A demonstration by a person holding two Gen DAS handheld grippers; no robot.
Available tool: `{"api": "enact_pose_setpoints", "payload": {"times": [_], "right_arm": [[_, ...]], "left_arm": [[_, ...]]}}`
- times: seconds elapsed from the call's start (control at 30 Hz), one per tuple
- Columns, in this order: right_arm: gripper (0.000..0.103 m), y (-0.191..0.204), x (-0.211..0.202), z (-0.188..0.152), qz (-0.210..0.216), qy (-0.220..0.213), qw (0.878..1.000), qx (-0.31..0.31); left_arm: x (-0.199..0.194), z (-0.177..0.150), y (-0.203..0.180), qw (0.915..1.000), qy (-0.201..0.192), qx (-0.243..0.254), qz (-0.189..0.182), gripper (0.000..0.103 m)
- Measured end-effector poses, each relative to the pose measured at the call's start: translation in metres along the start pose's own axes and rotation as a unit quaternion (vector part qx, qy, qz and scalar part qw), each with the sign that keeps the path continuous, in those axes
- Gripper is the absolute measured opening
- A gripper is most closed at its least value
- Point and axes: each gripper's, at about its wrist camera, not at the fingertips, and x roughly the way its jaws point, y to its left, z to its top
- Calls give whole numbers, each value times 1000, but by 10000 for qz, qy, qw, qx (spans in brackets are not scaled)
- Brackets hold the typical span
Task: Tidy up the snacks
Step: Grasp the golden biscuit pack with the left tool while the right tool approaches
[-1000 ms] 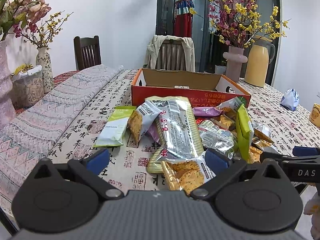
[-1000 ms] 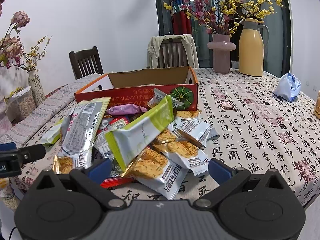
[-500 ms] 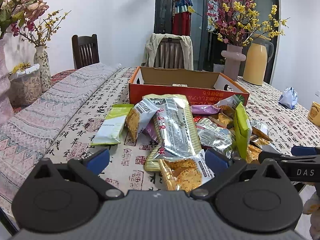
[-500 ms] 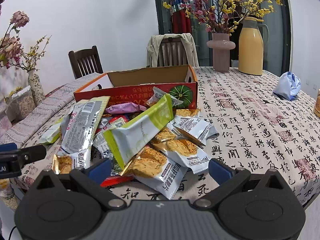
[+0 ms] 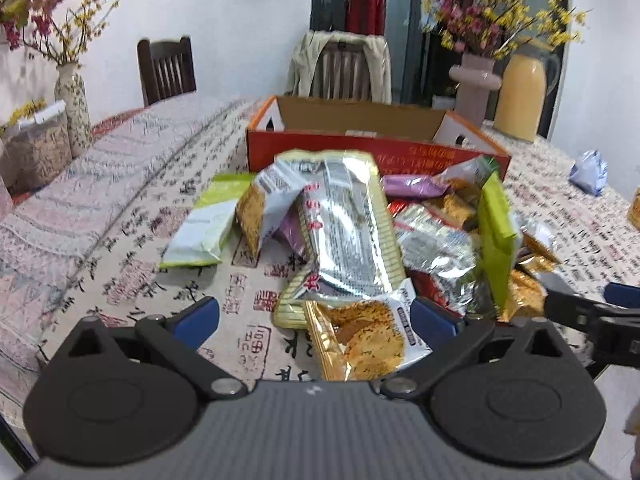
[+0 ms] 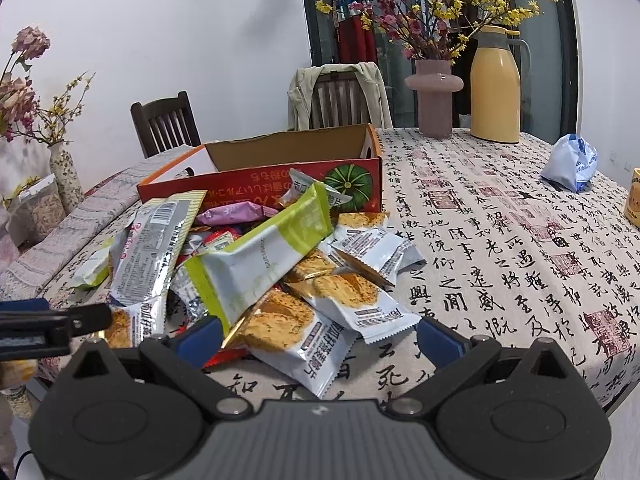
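Note:
A pile of snack packets (image 5: 384, 240) lies on the table in front of an open red cardboard box (image 5: 360, 148), which looks empty. My left gripper (image 5: 316, 318) is open, low over the near edge of the pile, with a biscuit packet (image 5: 368, 340) lying between its blue fingertips. In the right wrist view the same pile (image 6: 256, 264) sits before the box (image 6: 280, 176). My right gripper (image 6: 320, 332) is open around a biscuit packet (image 6: 292, 336) at the front of the pile. A long green-and-white packet (image 6: 260, 260) leans on top.
A pink vase (image 6: 434, 96) with flowers and a yellow jug (image 6: 496, 84) stand at the back right. A crumpled blue-white bag (image 6: 572, 162) lies right. Two chairs (image 5: 168, 68) stand behind the table. A vase (image 5: 74, 108) and a container (image 5: 36, 148) stand left.
Both grippers have edged forward and lower toward the pile, so the packets look larger. The packets themselves have not shifted and both grippers stay open.

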Motion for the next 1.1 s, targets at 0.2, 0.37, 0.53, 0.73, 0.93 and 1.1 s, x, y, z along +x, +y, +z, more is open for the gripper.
{"api": "enact_pose_setpoints", "payload": {"times": [0.2,0.37,0.53,0.73,0.93,1.1], "right_arm": [[103,-7,4,-2,74,60,9999,54],[103,-14,5,-6,165,85,9998,72],[103,-20,7,-9,289,99,9995,110],[103,-27,11,-13,406,126,9989,200],[103,-31,13,-15,458,153,9985,272],[103,-30,13,-15,438,148,9986,273]], "left_arm": [[17,0,-14,9996,283,-5,29,103],[27,-2,-26,9989,452,-8,155,103],[35,-6,-32,9973,663,-57,321,103],[35,-6,-33,9967,673,-146,440,103],[33,-5,-36,9957,783,-155,471,103],[24,-6,-39,9971,652,-56,395,74]]}}
